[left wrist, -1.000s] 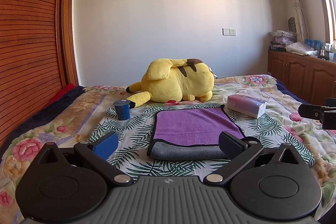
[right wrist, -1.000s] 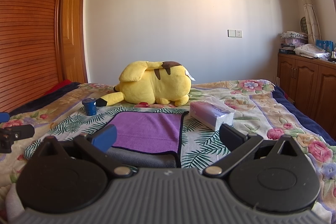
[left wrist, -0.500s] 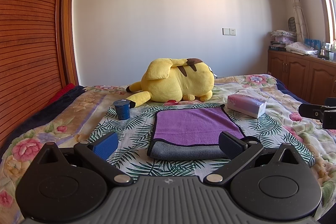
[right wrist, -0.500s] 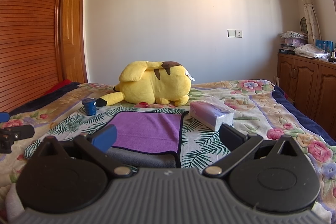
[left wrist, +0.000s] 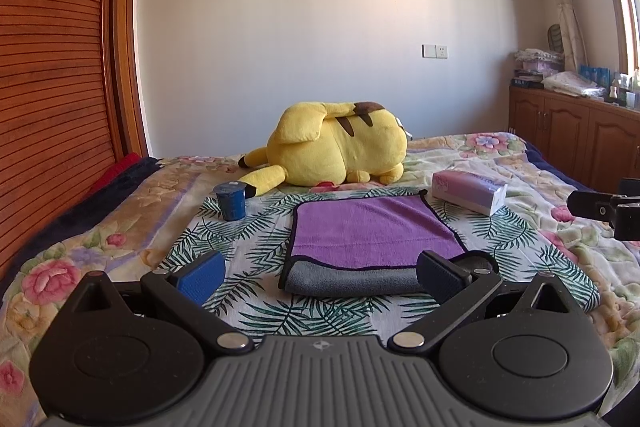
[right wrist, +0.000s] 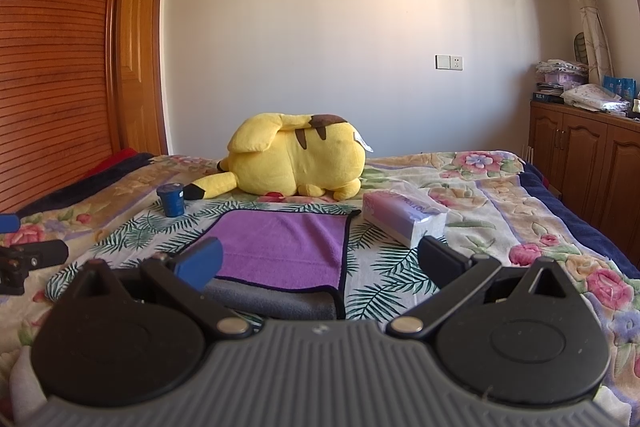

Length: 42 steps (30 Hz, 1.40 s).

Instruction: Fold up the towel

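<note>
A towel (left wrist: 372,231) lies flat on the leaf-print cloth on the bed, purple on top with a grey layer showing along its near edge; it also shows in the right wrist view (right wrist: 288,247). My left gripper (left wrist: 320,273) is open and empty, just short of the towel's near edge. My right gripper (right wrist: 320,261) is open and empty, near the towel's near right corner. Each gripper shows at the edge of the other's view.
A yellow plush toy (left wrist: 336,151) lies behind the towel. A blue cup (left wrist: 231,201) stands to the towel's left. A tissue pack (left wrist: 468,191) lies to its right. A wooden wardrobe is on the left, cabinets on the right.
</note>
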Tool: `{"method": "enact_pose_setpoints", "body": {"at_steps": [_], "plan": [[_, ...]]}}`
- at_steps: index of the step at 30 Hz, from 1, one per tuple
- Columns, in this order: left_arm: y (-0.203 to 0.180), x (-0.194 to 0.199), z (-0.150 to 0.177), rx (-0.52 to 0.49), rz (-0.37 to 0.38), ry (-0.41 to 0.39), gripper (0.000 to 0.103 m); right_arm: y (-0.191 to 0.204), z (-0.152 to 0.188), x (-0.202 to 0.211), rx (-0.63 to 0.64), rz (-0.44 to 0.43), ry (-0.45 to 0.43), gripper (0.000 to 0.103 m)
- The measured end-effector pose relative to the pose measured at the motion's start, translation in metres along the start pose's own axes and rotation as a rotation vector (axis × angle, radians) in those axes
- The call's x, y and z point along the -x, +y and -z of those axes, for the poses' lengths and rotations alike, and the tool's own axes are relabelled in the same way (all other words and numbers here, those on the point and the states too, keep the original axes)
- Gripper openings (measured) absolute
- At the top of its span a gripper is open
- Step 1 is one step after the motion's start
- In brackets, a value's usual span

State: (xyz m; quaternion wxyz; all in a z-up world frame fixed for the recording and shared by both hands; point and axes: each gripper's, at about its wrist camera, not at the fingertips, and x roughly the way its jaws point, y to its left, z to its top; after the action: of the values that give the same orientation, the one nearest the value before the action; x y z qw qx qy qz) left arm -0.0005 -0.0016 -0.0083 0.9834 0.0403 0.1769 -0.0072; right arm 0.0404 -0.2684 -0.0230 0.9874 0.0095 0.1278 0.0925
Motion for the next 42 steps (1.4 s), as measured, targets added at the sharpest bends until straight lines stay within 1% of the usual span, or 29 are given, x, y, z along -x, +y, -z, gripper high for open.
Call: {"method": "enact_pose_setpoints", "body": {"at_steps": [14, 22, 29, 42], "plan": [[-0.005, -0.012, 0.001, -0.024, 0.008, 0.078, 0.087, 0.006, 0.004, -0.009, 0.019, -0.009, 0.045, 0.103], [-0.008, -0.024, 0.004, -0.043, 0.013, 0.133, 0.087, 0.009, 0.003, -0.021, 0.029, -0.005, 0.064, 0.103], [-0.008, -0.031, 0.003, -0.057, 0.016, 0.146, 0.087, 0.008, 0.003, -0.031, 0.039, -0.011, 0.077, 0.103], [-0.009, -0.053, -0.001, -0.088, 0.041, 0.162, 0.086, 0.012, 0.005, -0.056, 0.062, -0.027, 0.138, 0.103]]}}
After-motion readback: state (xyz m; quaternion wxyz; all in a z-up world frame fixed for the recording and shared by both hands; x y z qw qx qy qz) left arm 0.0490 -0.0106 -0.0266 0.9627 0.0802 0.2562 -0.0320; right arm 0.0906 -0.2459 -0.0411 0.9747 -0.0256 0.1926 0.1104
